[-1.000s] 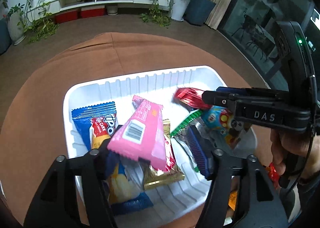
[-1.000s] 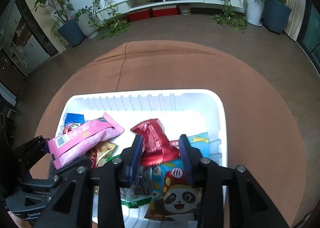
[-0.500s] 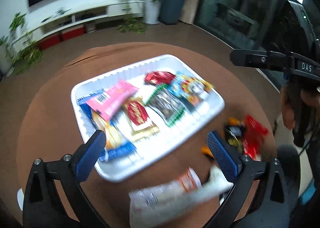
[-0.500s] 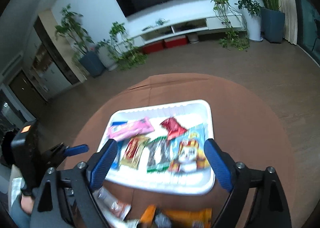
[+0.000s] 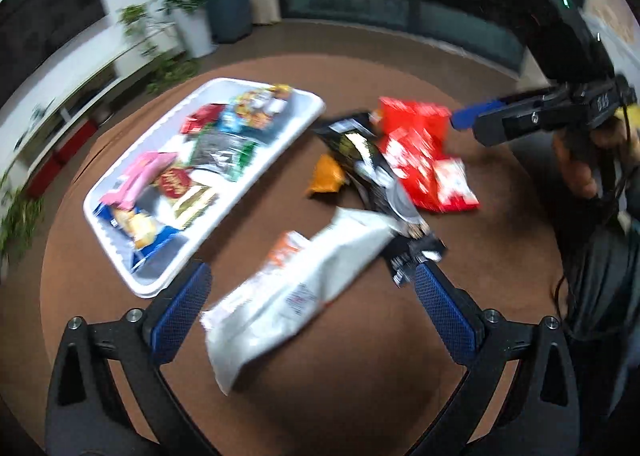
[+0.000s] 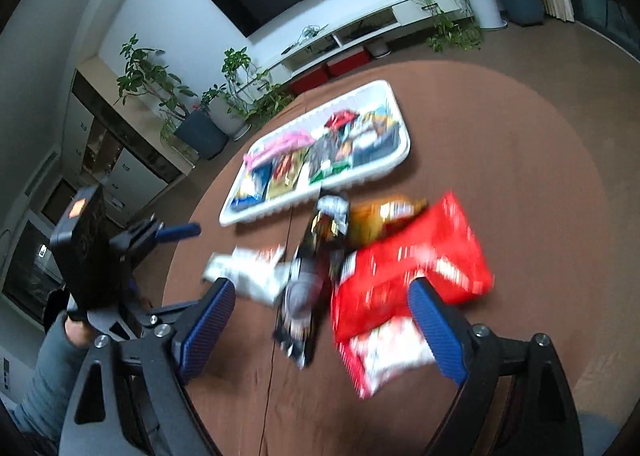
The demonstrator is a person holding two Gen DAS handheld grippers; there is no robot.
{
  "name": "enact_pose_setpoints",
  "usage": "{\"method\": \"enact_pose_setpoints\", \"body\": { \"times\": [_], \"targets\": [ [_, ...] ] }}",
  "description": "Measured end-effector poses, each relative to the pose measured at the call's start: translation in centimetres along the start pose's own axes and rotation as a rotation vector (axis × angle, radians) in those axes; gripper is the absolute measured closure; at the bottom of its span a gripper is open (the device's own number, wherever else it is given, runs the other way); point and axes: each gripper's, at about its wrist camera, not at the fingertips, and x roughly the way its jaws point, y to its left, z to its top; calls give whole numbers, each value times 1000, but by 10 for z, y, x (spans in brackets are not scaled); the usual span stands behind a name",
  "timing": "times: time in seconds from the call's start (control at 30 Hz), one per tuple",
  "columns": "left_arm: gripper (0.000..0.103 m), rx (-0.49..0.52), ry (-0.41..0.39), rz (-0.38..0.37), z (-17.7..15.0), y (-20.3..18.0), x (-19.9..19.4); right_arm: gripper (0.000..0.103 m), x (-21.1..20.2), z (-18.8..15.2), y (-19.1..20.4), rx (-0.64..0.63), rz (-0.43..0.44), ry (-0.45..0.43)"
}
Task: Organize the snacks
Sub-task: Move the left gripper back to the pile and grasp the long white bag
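Your left claw and right claw have both just spread wide, gripping nothing. Beside the filled white tray, loose packets lie on the tabletop: white bag, black packet, red bag.

**Snack count, round table**

One white tray. Loose packets on the brown tablecloth: four — one white, one black, one red, one orange. Packets inside the tray: several, blurred, exact number unclear.
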Motion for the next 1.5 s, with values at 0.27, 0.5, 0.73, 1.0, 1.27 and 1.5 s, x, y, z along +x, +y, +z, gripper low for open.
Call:
{"method": "enact_pose_setpoints", "body": {
  "times": [0.27, 0.5, 0.73, 1.0, 1.27, 1.5],
  "targets": [
    [1, 209, 177, 15, 3, -31, 37, 14, -2, -20, 3, 7, 13, 13],
    [25, 220, 211, -10, 1, -21, 53, 17, 0, -24, -1, 11, 13, 29],
    [31, 181, 253, -84, -5, -18, 56, 17, 2, -21, 0, 12, 17, 37],
    [54, 81, 294, -120, -13, -30, 56, 21, 6, -23, 10, -19, 8, 52],
    [56, -96, 272, -96, -15, -23, 57, 22, 11, -25, 18, -37, 1, 72],
    [76, -175, 252, -41, -16, -17, 55, 23, 13, -27, 23, -64, -5, 80]
  ]
}}
